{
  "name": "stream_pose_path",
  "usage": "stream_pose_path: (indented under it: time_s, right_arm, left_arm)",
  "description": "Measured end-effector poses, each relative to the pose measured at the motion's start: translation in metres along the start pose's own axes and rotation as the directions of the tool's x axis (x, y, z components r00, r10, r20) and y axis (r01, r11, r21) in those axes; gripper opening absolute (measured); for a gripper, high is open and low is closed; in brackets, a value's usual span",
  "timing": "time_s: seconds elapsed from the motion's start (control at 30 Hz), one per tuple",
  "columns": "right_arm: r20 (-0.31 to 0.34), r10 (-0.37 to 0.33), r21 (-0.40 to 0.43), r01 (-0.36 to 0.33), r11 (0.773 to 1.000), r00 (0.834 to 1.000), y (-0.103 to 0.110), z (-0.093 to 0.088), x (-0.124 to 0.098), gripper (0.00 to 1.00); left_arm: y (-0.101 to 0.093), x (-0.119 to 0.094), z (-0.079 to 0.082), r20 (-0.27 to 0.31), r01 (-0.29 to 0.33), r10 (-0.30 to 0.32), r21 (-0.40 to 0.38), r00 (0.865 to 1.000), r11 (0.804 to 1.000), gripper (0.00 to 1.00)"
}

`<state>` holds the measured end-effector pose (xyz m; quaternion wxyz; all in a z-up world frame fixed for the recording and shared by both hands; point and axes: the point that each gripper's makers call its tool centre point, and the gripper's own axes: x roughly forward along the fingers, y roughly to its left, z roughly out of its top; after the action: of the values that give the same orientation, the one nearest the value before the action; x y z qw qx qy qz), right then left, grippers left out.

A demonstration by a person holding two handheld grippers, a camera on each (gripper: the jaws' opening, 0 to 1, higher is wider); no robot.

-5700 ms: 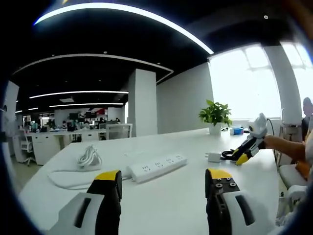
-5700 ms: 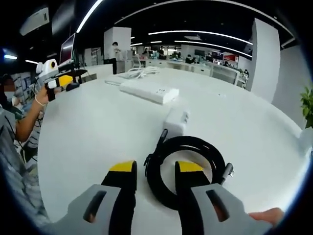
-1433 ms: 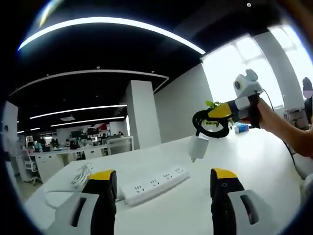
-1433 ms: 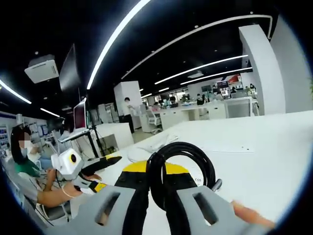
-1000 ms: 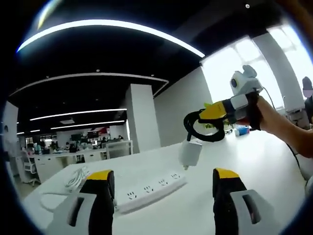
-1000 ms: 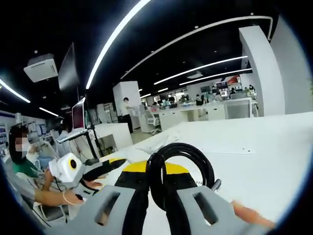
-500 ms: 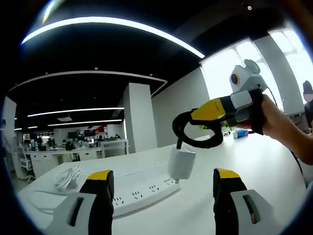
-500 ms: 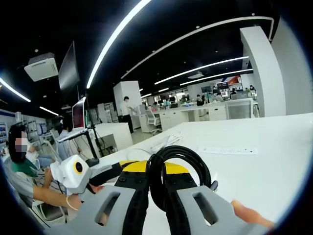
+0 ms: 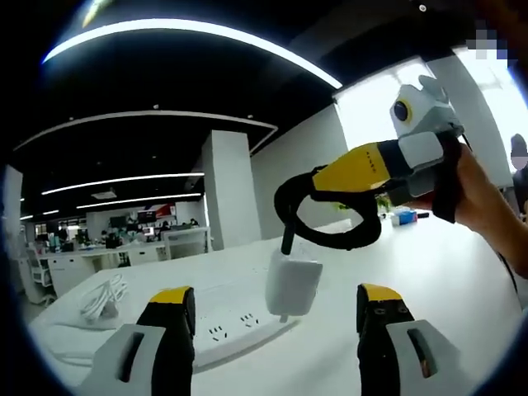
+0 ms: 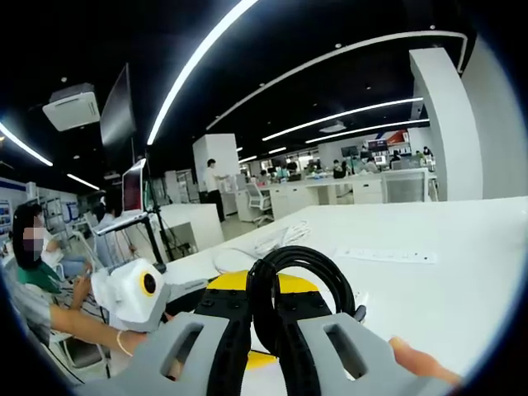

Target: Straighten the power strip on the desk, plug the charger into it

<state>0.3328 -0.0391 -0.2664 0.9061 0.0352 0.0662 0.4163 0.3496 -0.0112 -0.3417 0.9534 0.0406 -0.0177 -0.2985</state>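
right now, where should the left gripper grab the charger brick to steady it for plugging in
On the white charger brick, across its two broad flat faces, coming in from the side near mid-height. It dangles by its black cable from the right gripper above the power strip, so it probably swings; leave the underside, facing the strip, clear. The left gripper is open.

An open-plan office: rows of white desks (image 10: 363, 191) with seated people ahead of the right gripper, long ceiling light strips (image 9: 190, 33).
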Motion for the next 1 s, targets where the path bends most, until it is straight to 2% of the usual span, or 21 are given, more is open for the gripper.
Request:
stream_pose_path:
  time_s: [0.13,0.47,0.6,0.83,1.0]
  right_arm:
    - [0.002,0.002,0.0,-0.002,1.0,1.0,0.001,0.001,0.0,0.07]
    - [0.003,0.008,0.005,-0.008,1.0,1.0,0.005,-0.002,0.002,0.07]
    - [0.002,0.011,0.011,-0.011,1.0,1.0,0.005,-0.002,0.002,0.07]
    - [-0.005,0.014,0.012,-0.014,1.0,1.0,0.005,-0.004,0.003,0.07]
    - [-0.002,0.015,0.021,-0.015,1.0,1.0,0.005,-0.004,0.002,0.07]
  left_arm:
    - [0.002,0.005,0.0,-0.005,-0.005,0.005,0.026,1.0,1.0,0.77]
    - [-0.002,0.012,-0.001,-0.01,-0.005,0.006,0.025,1.0,1.0,0.74]
    - [-0.004,0.015,-0.001,-0.01,0.001,-0.001,0.024,1.0,1.0,0.68]
    - [-0.008,0.018,-0.003,-0.017,0.004,-0.003,0.047,1.0,0.999,0.52]
    - [-0.01,0.018,-0.008,-0.04,0.005,-0.002,0.07,0.999,0.998,0.48]
